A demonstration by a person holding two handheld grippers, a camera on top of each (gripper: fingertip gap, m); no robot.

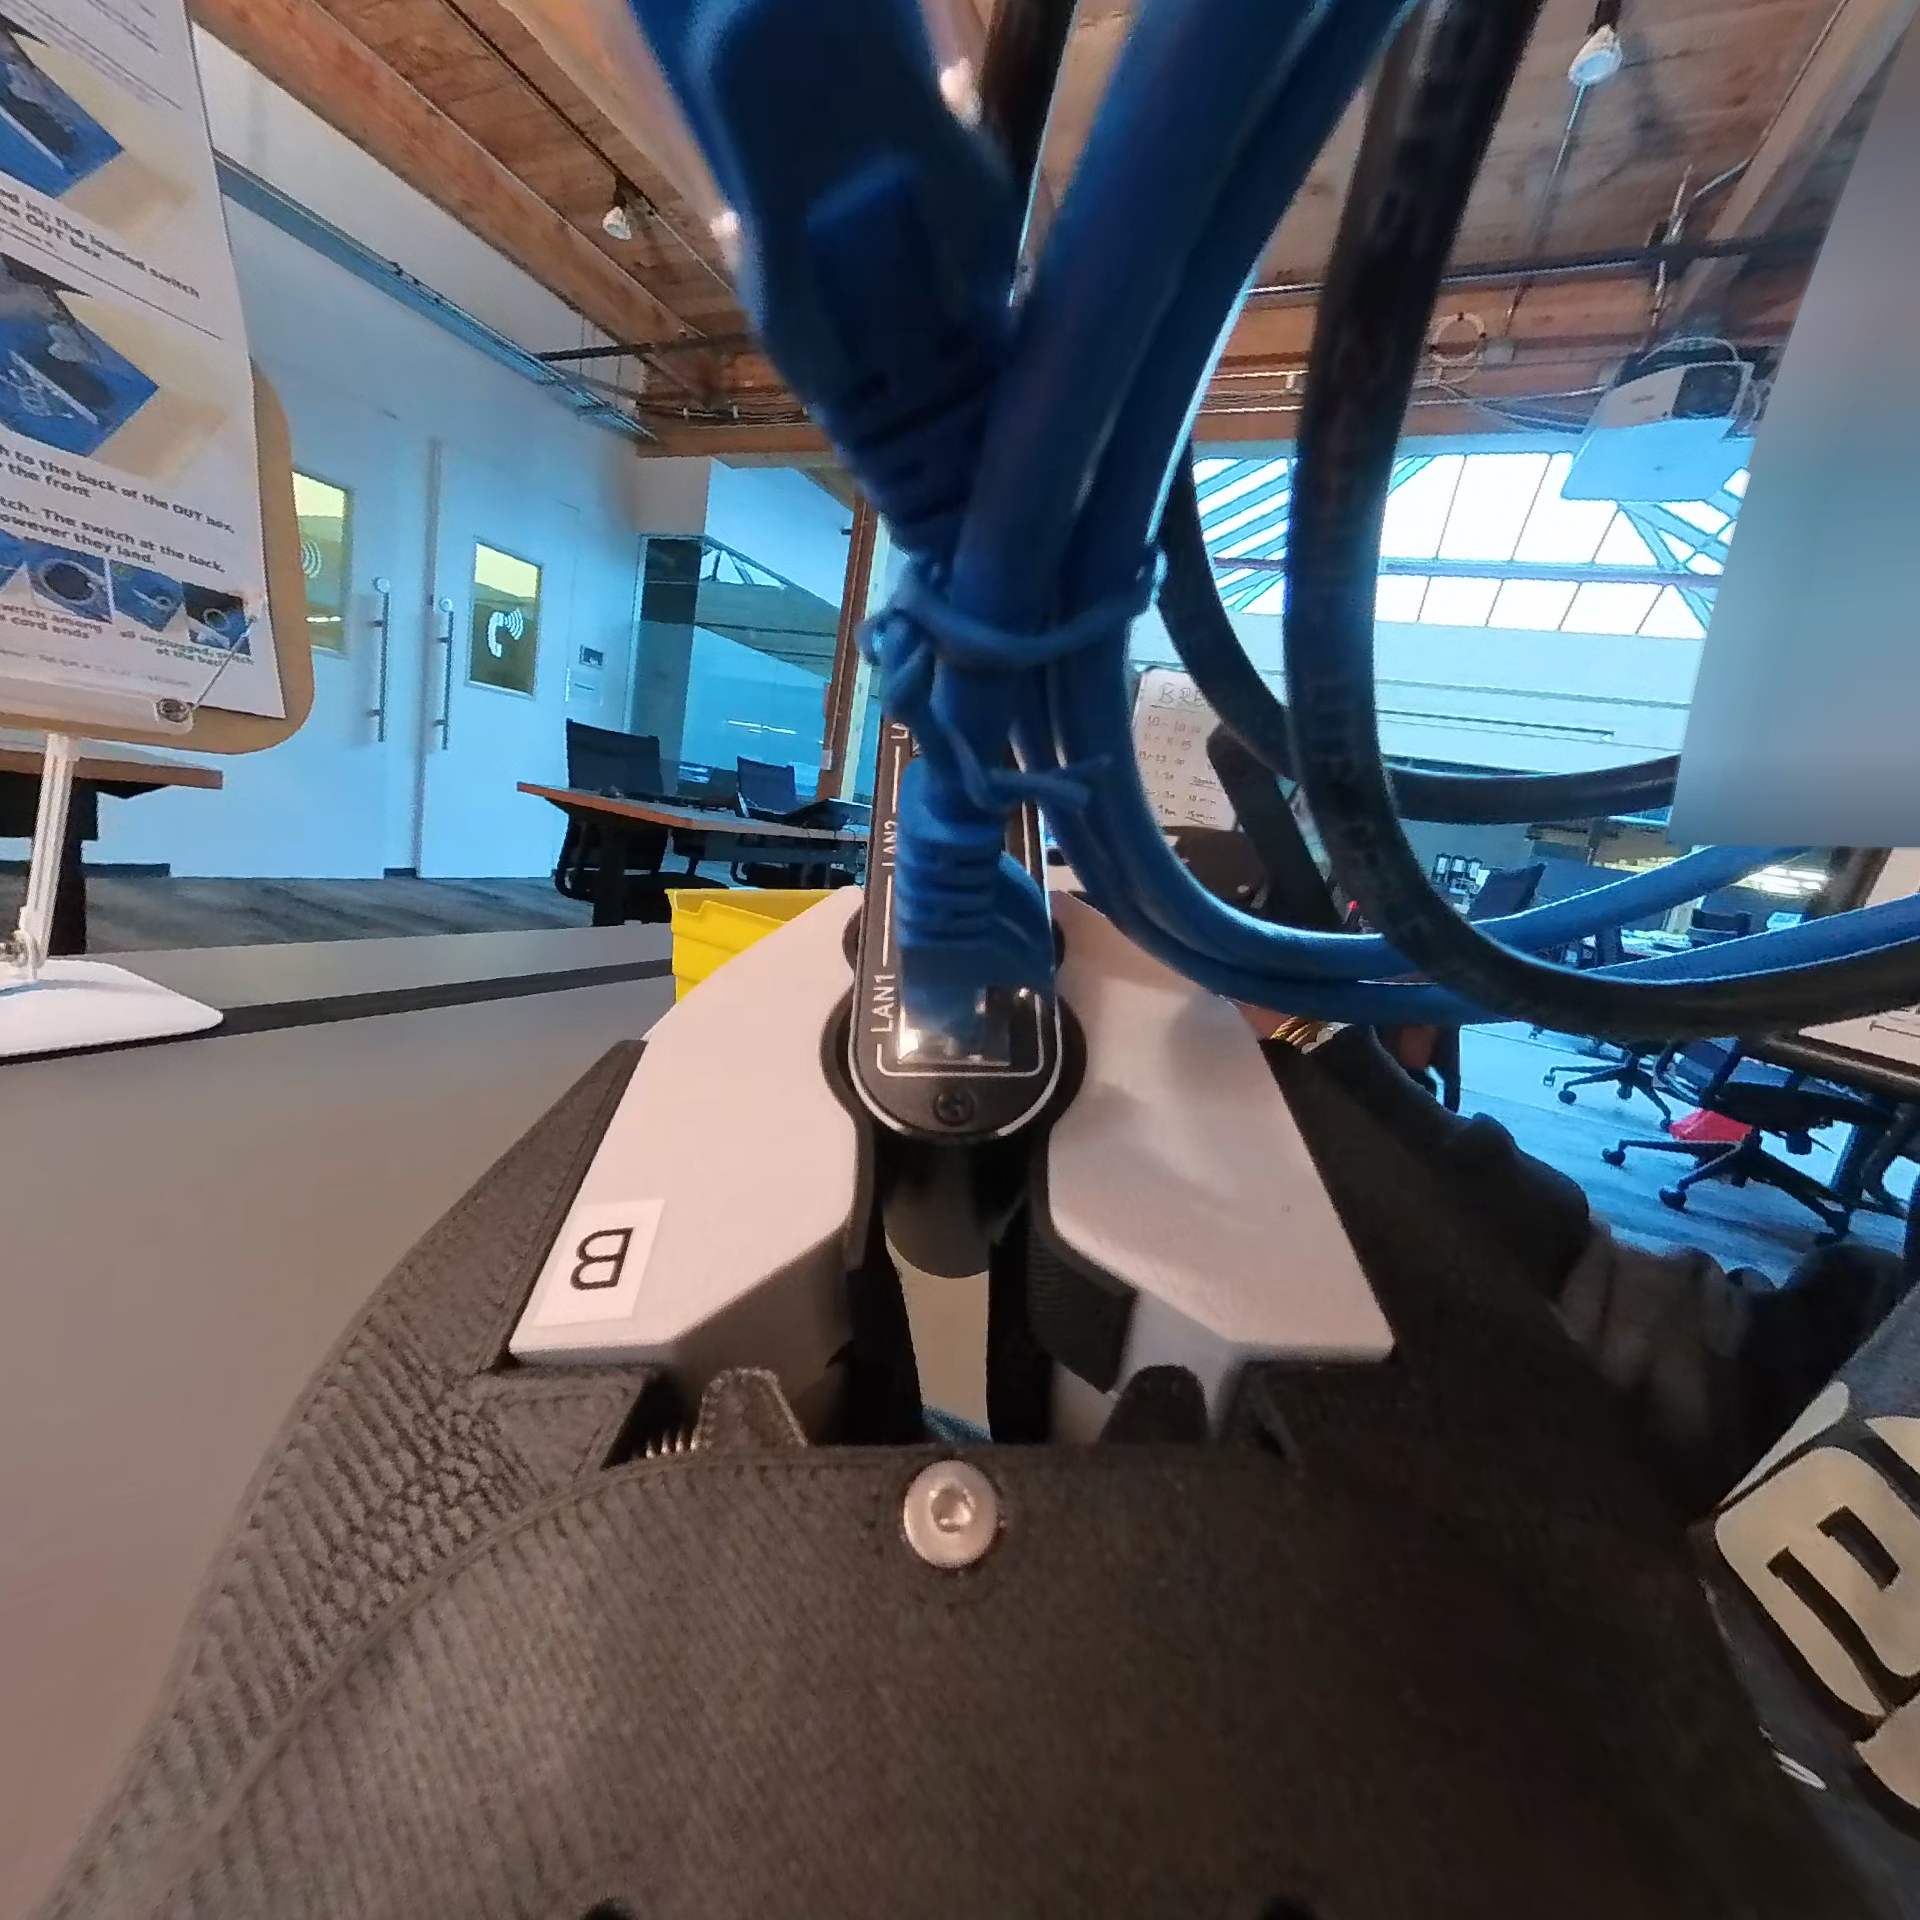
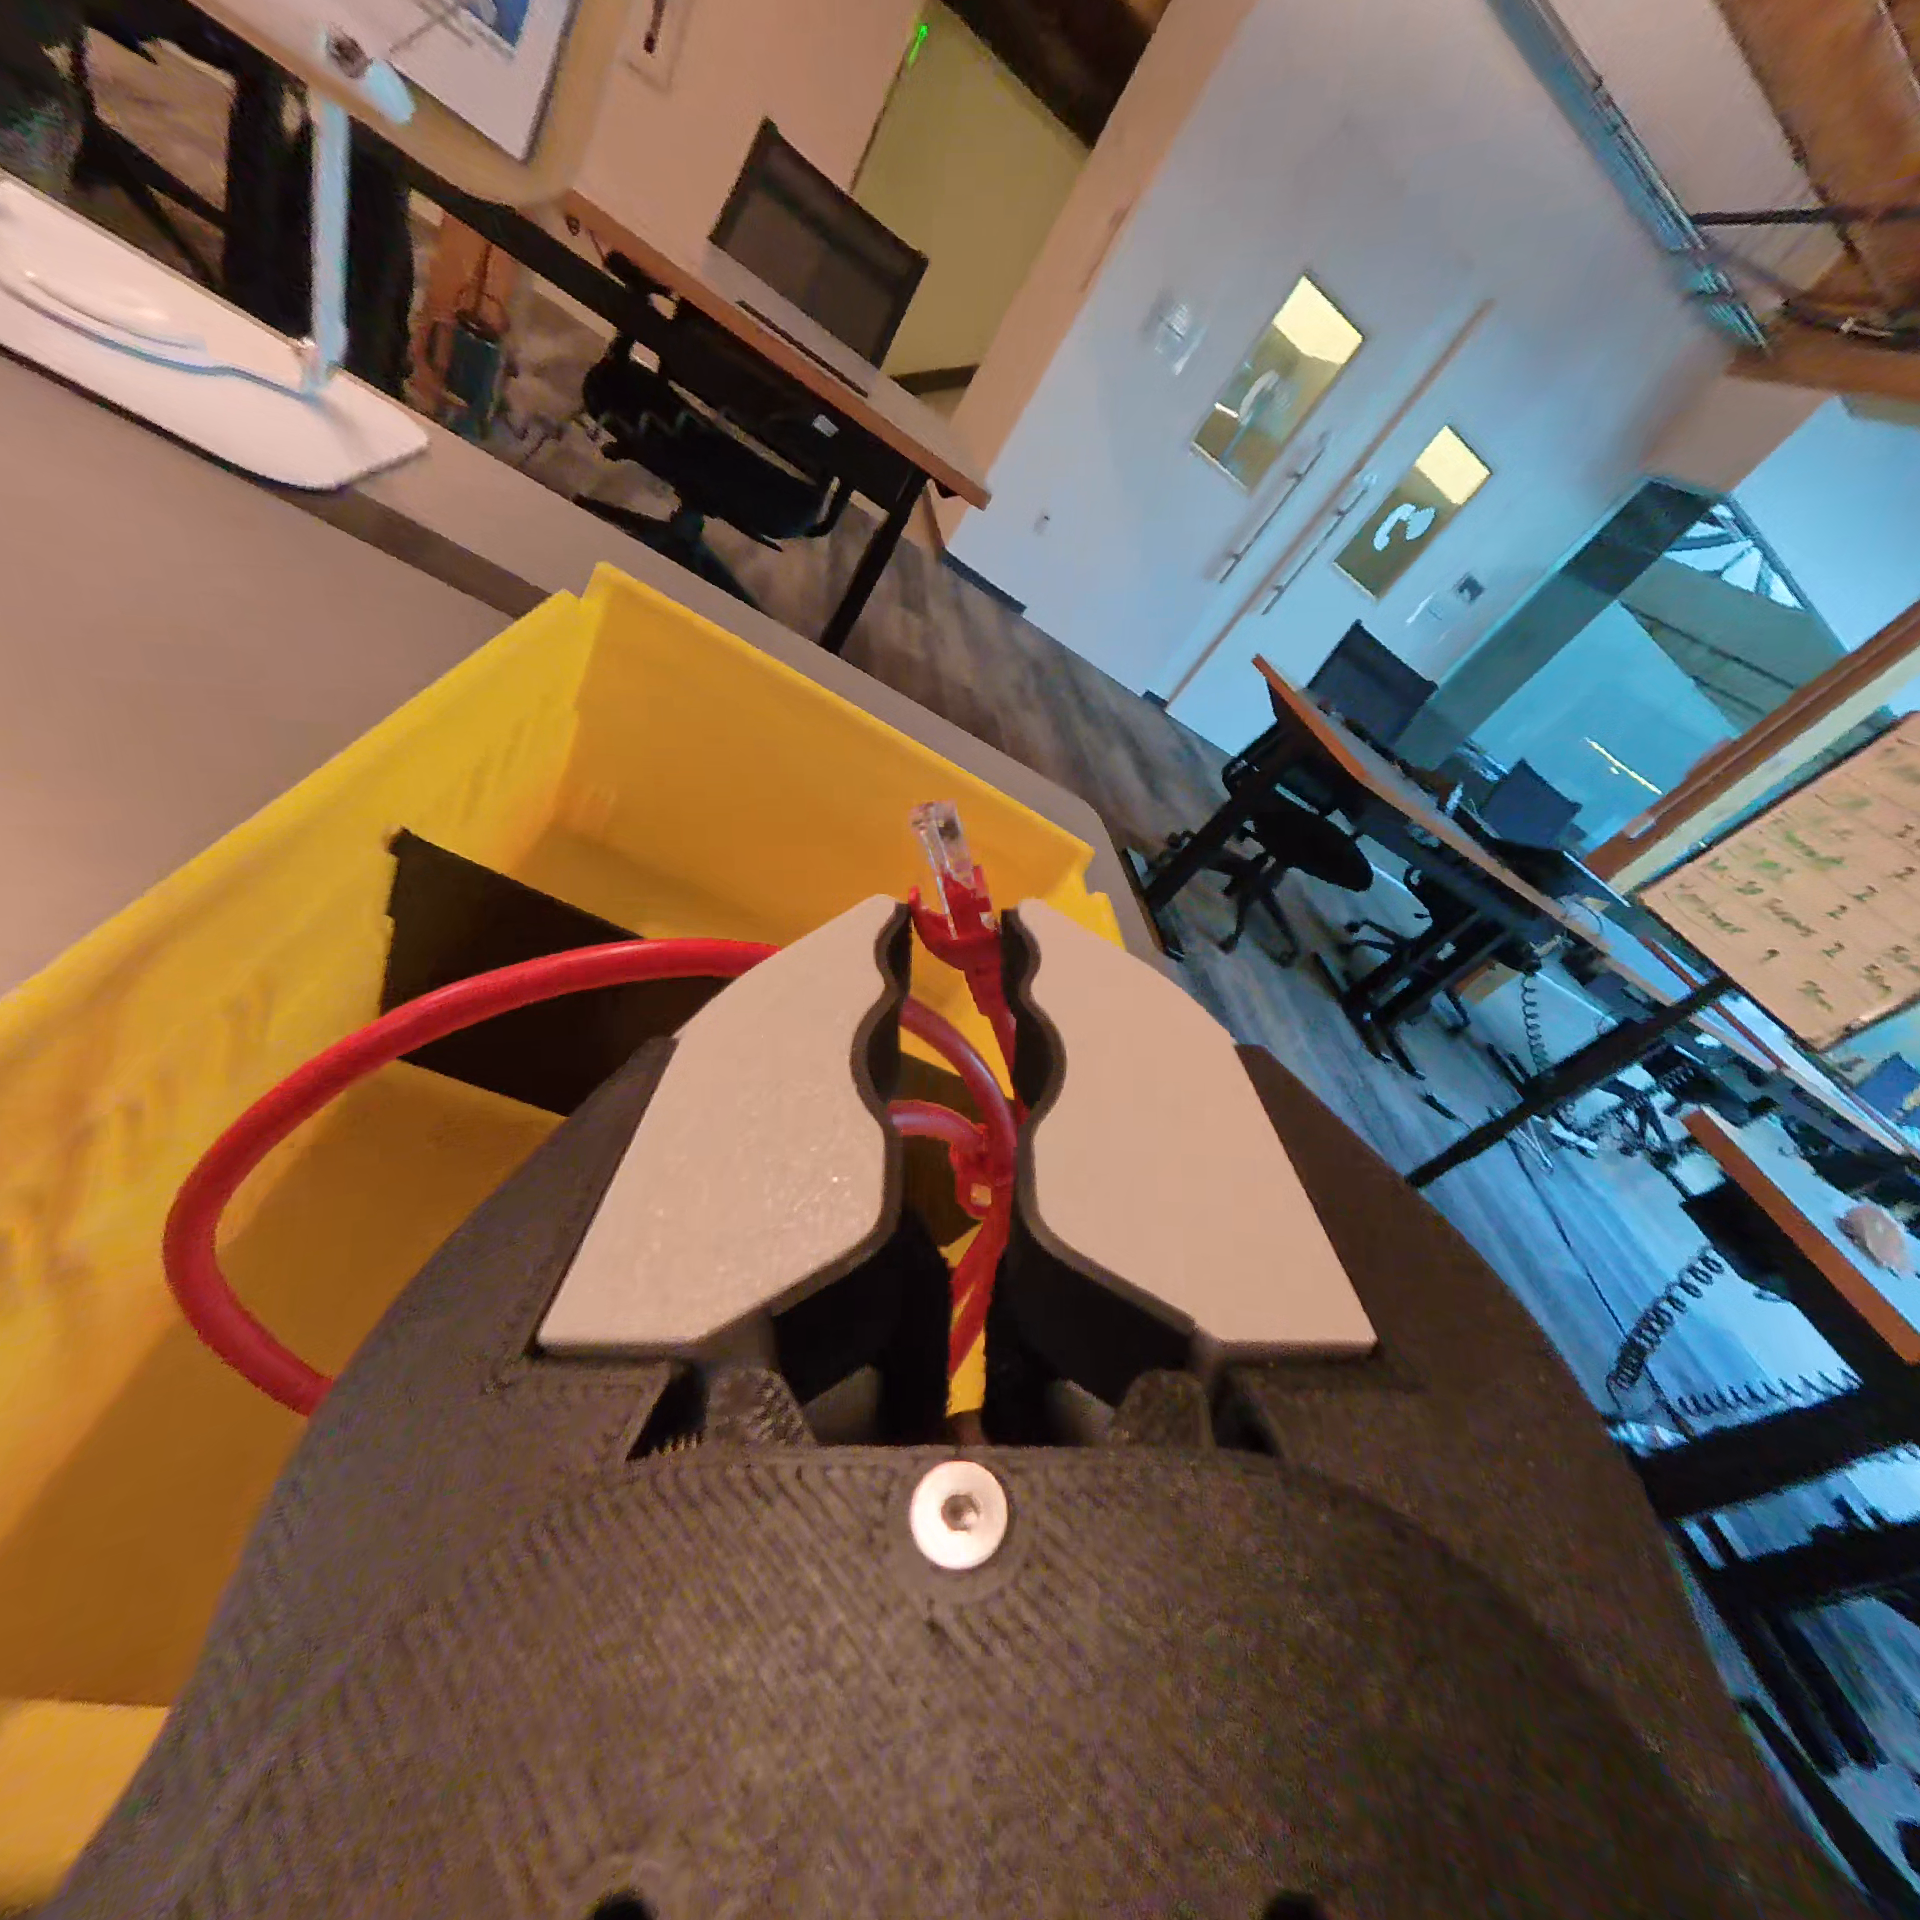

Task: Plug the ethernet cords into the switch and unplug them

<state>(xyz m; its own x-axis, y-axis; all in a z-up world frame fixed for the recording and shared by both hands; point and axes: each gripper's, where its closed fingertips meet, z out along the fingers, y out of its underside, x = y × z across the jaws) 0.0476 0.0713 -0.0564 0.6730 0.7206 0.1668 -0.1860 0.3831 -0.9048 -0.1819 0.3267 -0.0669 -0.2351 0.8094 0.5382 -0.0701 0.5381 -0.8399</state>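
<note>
Plug-in step. Your left gripper (image 1: 951, 1049) jaws clamp switch (image 1: 961, 1039) upright; blue cord (image 1: 951, 894) seated in its end port. Your right gripper (image 2: 958, 914) jaws pinch red cord (image 2: 961, 925) behind plug, over yellow bin (image 2: 312, 883). Next, likely: bring red plug to free port, clip oriented right.

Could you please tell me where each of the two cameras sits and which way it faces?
Left wrist view: on the left claw, facing up along the held switch, its blue cord plugged in; a dark sleeve shows.
Right wrist view: on the right claw, tilted over the yellow bin, gripping the red cord.
Both share the yellow bin.
</note>
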